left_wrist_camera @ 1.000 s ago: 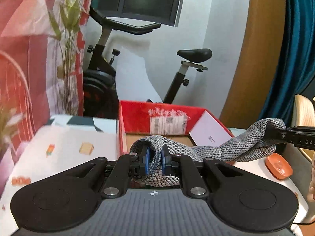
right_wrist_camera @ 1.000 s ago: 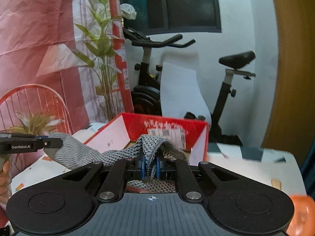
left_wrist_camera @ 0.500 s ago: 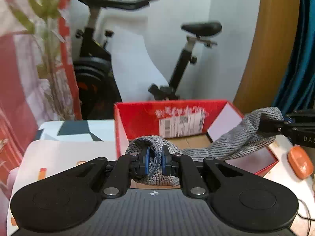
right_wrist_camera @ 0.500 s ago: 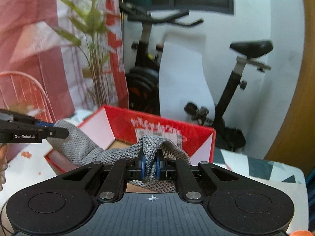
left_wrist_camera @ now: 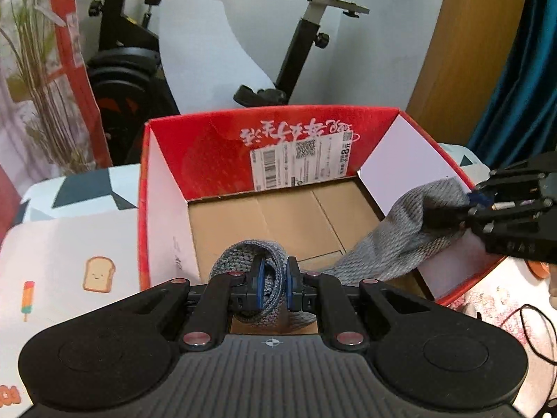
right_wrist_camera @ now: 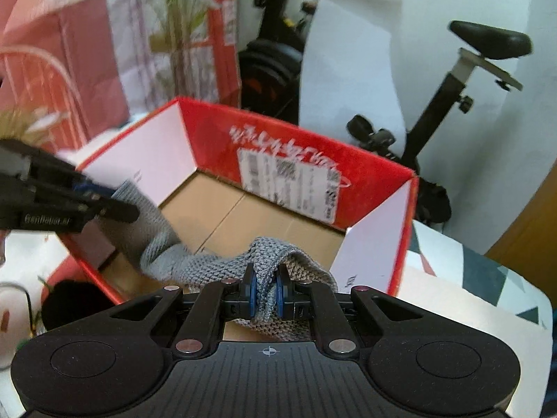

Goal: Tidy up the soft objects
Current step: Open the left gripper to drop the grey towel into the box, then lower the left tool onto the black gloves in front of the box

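Tongs: two. Your left tongs and right tongs are each clamped narrow on an end of the cloth.
Grey knitted cloth: one. You hold it strung between both tongs, its middle sagging into the box, the span crossing the box's near part.
Red cardboard box: one, open-topped, standing on the counter toward its far edge. Brown floor bare but for the cloth; one shipping label on the far inner wall.
Exercise bike: one, on the floor beyond the counter's far edge.
Plant: one, off the counter's far left corner.
Change: a second ago you held the cloth raised in front of the box with the view near level; now both tongs tilt downward over the box and the cloth hangs inside its walls. The grip on both ends is unchanged.
Edges and room: your right tongs sit over the box's right wall, your left tongs near its near-left corner. Open counter lies left of the box; a black cable lies by the counter's right edge.
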### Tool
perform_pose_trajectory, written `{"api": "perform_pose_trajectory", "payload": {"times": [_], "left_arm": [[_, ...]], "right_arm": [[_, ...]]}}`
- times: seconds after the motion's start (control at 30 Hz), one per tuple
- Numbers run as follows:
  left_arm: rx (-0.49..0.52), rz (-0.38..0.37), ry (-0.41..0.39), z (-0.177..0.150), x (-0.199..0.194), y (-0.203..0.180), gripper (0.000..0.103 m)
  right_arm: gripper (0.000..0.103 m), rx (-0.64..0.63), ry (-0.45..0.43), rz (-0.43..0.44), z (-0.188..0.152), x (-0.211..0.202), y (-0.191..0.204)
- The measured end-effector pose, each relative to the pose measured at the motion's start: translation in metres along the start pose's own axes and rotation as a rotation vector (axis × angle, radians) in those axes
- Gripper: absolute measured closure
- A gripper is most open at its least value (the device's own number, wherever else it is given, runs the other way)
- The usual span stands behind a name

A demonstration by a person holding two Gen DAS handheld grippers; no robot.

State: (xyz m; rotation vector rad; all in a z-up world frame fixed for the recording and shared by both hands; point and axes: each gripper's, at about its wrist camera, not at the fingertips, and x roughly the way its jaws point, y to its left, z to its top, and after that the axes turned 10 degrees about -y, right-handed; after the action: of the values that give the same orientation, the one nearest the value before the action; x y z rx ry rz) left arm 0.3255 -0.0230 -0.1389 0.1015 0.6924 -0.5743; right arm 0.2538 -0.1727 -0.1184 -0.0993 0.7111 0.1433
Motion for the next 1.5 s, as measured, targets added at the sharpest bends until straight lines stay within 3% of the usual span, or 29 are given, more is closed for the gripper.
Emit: {"api": "perform_pose_trajectory", "payload": {"times": [0.23, 0.43, 0.5, 0.57, 0.7, 0.8, 0.87, 0.9, 1.17, 1.5], "left_arm": [[-0.015, -0.024, 0.041, -0.005, 0.012, -0.001, 0.090], [0.005, -0.023, 0.018, 0.000, 0.011, -0.002, 0.089], [0.029, -0.014, -0.009, 0.003, 0.006, -0.003, 0.083], [0.033, -0.013, -0.043, 0.008, -0.001, -0.001, 0.070], [0.024, -0.002, -0.099, 0.017, -0.016, 0.002, 0.068], [0.018, 0.015, -0.121, 0.021, -0.023, 0.004, 0.068], [0.016, 0.025, -0.133, 0.023, -0.028, 0.004, 0.068], [0.018, 0.033, -0.140, 0.022, -0.032, 0.004, 0.068], [0.008, 0.056, -0.189, 0.000, -0.073, 0.000, 0.068], [-0.051, 0.075, -0.194, -0.055, -0.116, -0.008, 0.068]], "right_arm": [[0.093, -0.059, 0.099, 0.029, -0.001, 0.021, 0.011], [0.093, -0.034, 0.129, 0.017, 0.000, 0.031, 0.011], [0.093, -0.029, 0.131, 0.011, 0.000, 0.031, 0.010], [0.091, -0.031, 0.129, 0.002, 0.000, 0.032, 0.010], [0.086, -0.011, 0.128, -0.022, 0.000, 0.032, 0.007], [0.077, 0.004, 0.075, -0.073, 0.002, 0.023, 0.005], [0.060, 0.018, 0.006, -0.111, 0.005, 0.012, 0.004], [0.057, 0.026, -0.026, -0.127, 0.006, 0.006, 0.003], [0.053, 0.095, -0.216, -0.161, -0.007, -0.047, 0.005], [0.053, 0.132, -0.322, -0.039, -0.059, -0.088, 0.042]]}}
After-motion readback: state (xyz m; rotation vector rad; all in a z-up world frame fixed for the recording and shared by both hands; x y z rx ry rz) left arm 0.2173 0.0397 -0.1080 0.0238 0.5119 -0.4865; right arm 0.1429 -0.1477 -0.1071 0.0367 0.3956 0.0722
